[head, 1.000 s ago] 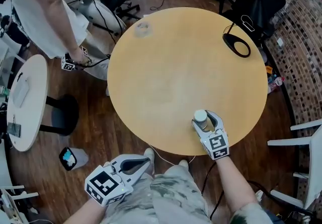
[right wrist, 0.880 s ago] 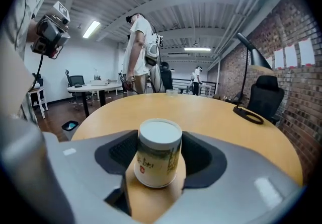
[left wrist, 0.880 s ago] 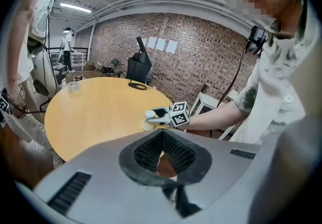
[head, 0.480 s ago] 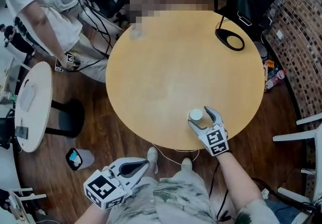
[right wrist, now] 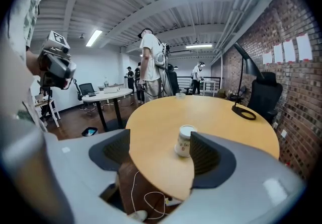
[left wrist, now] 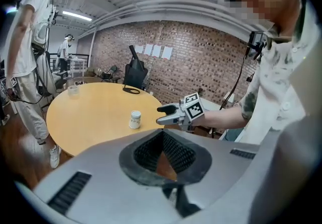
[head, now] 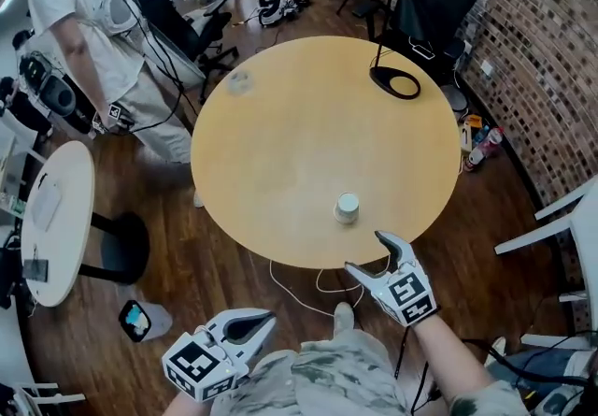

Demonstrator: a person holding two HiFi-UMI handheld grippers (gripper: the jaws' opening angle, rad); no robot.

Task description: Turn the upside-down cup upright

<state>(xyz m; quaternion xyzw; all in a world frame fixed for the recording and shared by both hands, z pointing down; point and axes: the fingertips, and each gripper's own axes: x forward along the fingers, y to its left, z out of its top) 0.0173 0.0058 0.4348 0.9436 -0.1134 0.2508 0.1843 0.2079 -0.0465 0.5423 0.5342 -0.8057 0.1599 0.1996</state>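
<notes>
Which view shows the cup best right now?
The right gripper view: the cup stands closest and largest, side-on beyond the open right hand-held gripper. The head view shows mostly its top from above; the left gripper view shows it small and distant.

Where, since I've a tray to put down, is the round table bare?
The table is bare across its middle, between the cup near the front edge, the black ring stand far right and the clear glass far left. Nowhere is crowded.
</notes>
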